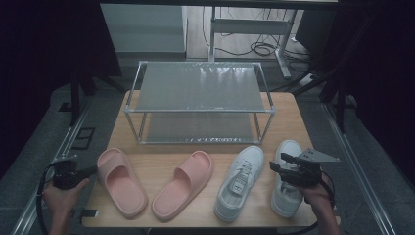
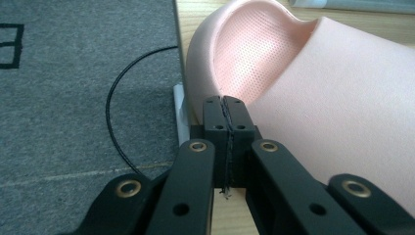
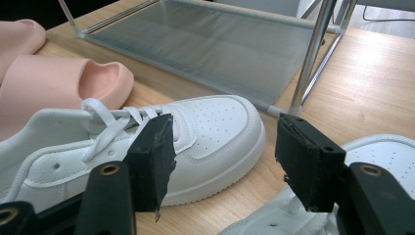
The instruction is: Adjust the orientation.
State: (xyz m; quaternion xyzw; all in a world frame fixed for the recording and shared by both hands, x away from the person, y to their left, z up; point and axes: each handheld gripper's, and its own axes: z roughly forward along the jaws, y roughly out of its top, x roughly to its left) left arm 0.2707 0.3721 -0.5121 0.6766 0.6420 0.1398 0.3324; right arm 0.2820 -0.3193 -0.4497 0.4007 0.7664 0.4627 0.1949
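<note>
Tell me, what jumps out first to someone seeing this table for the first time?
Four shoes lie in a row along the near edge of the wooden table: two pink slides at left, two white sneakers at right. Behind them stands a two-tier metal shoe rack, both shelves bare. The left gripper, jaws shut, sits beside the outer slide, and the right gripper hovers open above the outer sneaker.

Cut-offs and occlusions

Your right gripper point(image 1: 275, 163) covers part of the right sneaker point(image 1: 288, 196); the left slide point(image 2: 318, 98) runs off frame, its heel probably unseen.
</note>
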